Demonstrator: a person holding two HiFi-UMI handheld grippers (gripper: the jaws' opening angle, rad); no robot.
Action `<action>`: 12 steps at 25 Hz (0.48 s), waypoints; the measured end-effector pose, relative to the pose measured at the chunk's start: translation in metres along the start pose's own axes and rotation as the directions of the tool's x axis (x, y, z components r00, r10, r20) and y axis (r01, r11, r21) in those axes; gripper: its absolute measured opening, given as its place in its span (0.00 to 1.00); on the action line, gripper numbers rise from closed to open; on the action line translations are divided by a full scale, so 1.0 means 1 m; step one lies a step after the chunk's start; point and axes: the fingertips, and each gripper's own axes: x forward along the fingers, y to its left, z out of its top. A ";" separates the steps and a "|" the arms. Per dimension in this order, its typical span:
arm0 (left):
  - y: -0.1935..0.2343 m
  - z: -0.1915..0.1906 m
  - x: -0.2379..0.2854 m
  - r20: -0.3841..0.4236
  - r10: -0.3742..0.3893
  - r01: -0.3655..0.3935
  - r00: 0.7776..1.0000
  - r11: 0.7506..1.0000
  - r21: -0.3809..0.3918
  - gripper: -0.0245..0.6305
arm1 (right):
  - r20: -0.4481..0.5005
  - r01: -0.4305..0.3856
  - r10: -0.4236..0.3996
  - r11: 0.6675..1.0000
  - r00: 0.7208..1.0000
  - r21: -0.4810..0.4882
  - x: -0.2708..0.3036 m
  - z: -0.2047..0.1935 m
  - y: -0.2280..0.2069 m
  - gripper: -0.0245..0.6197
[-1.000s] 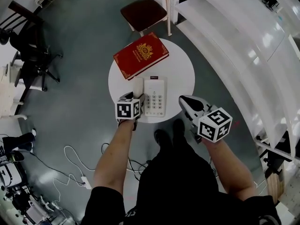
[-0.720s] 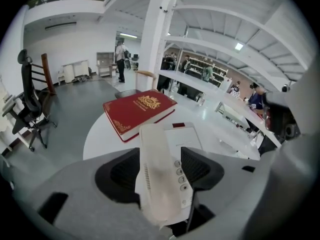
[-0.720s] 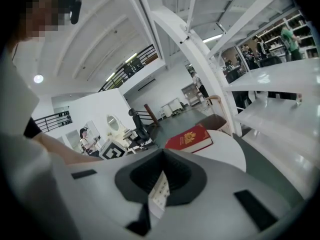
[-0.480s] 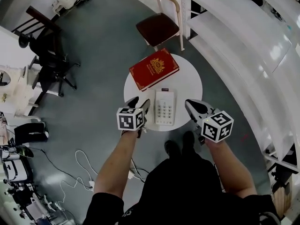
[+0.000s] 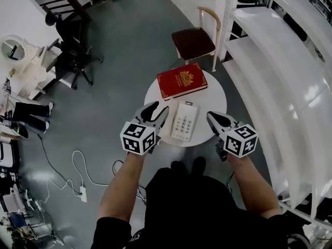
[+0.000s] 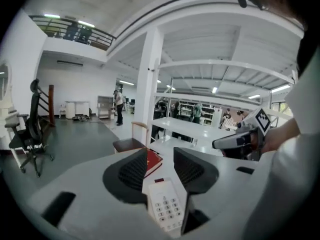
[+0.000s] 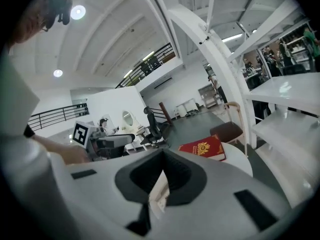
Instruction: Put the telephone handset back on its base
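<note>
A white telephone base with a keypad lies on the round white table; it also shows in the left gripper view. Its left side, where the handset lay earlier, is hidden behind my left gripper. That gripper hangs above the phone's left edge. Its jaws have just been closing, but they stand apart with nothing between them. My right gripper hovers at the table's right edge, apart from the phone, and its pads meet with nothing held.
A red book lies on the far side of the table. A wooden chair stands behind it. White shelving runs along the right. A black office chair and floor cables are on the left.
My left gripper has lifted away from the phone's left side and now sits higher above the table. The right gripper has risen slightly. The phone and book have not moved on the table.
</note>
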 end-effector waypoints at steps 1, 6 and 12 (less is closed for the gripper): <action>-0.001 0.004 -0.008 0.026 0.012 -0.012 1.000 1.000 -0.010 0.29 | 0.000 -0.006 0.006 1.000 1.000 -0.010 0.000 0.003 0.003 0.05; 0.000 0.022 -0.039 0.121 0.071 -0.071 0.990 0.997 -0.001 0.20 | 0.023 -0.013 0.014 0.999 1.000 -0.036 0.000 0.017 0.019 0.05; 0.021 0.033 -0.080 0.212 0.084 -0.090 0.974 0.996 0.021 0.05 | 0.058 0.025 -0.020 0.996 0.998 -0.085 0.015 0.028 0.047 0.05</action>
